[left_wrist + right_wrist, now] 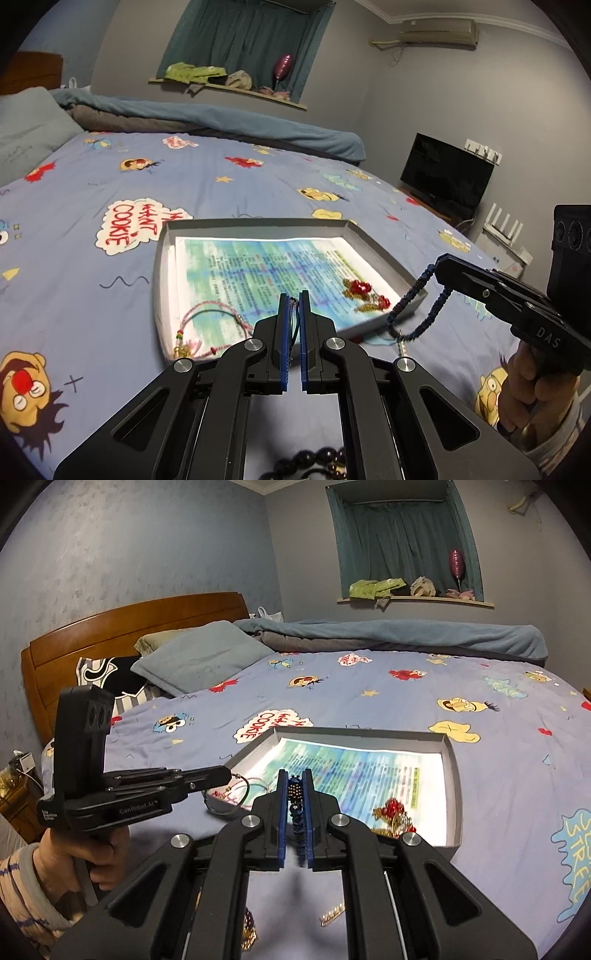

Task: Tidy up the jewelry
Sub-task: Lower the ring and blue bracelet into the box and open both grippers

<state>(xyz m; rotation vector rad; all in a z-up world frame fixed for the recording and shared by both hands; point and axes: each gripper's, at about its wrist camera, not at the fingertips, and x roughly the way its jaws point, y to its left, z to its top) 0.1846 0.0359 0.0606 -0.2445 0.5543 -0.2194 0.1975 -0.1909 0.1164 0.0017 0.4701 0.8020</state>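
A shallow grey tray [258, 223] lined with printed paper lies on the bed; it also shows in the right wrist view [456, 775]. In it lie a pink cord bracelet [207, 325] and a red and gold piece [364, 291]. My left gripper [294, 299] is shut on a thin dark cord ring [229, 797] above the tray's near edge. My right gripper [294, 775] is shut on a dark blue beaded strand [413, 306] that hangs in a loop over the tray's near right corner.
A dark bead bracelet [314, 461] lies on the sheet below my left gripper. A gold piece [332, 915] and more beads [249, 930] lie on the sheet below my right gripper. Pillows [199, 661] and a rolled blanket [406, 635] lie at the bed's far side.
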